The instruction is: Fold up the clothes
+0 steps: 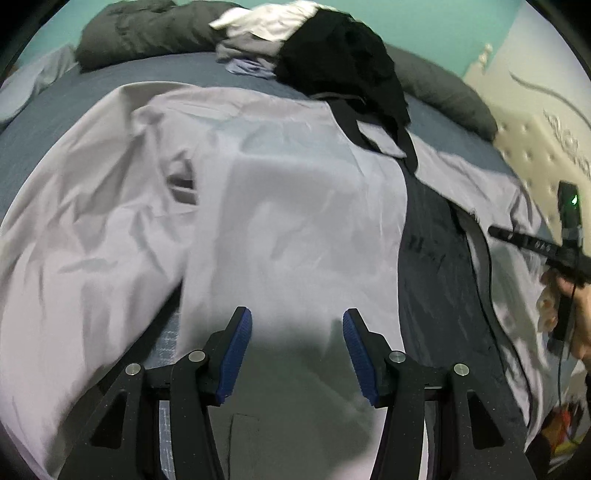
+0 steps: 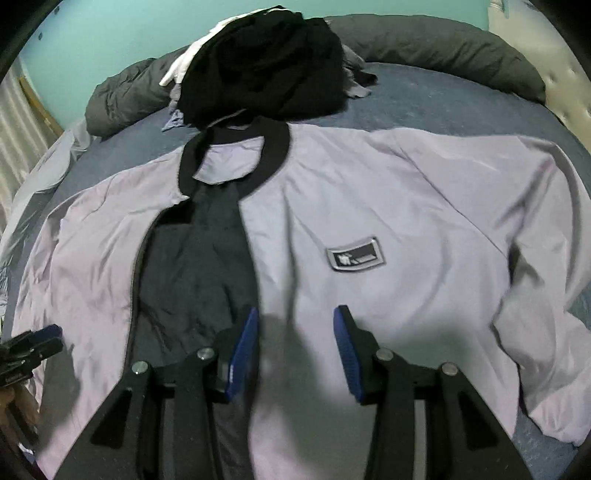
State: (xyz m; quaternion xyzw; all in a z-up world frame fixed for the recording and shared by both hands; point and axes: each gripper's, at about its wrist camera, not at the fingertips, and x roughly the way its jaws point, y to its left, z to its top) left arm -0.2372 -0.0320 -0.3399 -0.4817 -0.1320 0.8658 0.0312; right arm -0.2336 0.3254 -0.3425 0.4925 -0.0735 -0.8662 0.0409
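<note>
A lilac jacket (image 2: 388,206) with a black collar (image 2: 273,147), dark lining (image 2: 195,266) and a chest patch (image 2: 355,254) lies spread open, front up, on the bed. In the left wrist view the jacket (image 1: 295,221) fills the middle, its left front panel under my left gripper (image 1: 297,325), which is open and empty. My right gripper (image 2: 295,325) is open and empty, low over the right front panel beside the opening. The left gripper also shows at the right wrist view's left edge (image 2: 33,350), and the right gripper's body shows at the left wrist view's right edge (image 1: 546,251).
A heap of black, white and grey clothes (image 2: 266,62) sits beyond the collar on the blue bedsheet (image 2: 443,103). Grey pillows (image 2: 443,51) line the far edge. A cream padded headboard (image 1: 535,140) stands at the right, against a teal wall (image 2: 110,33).
</note>
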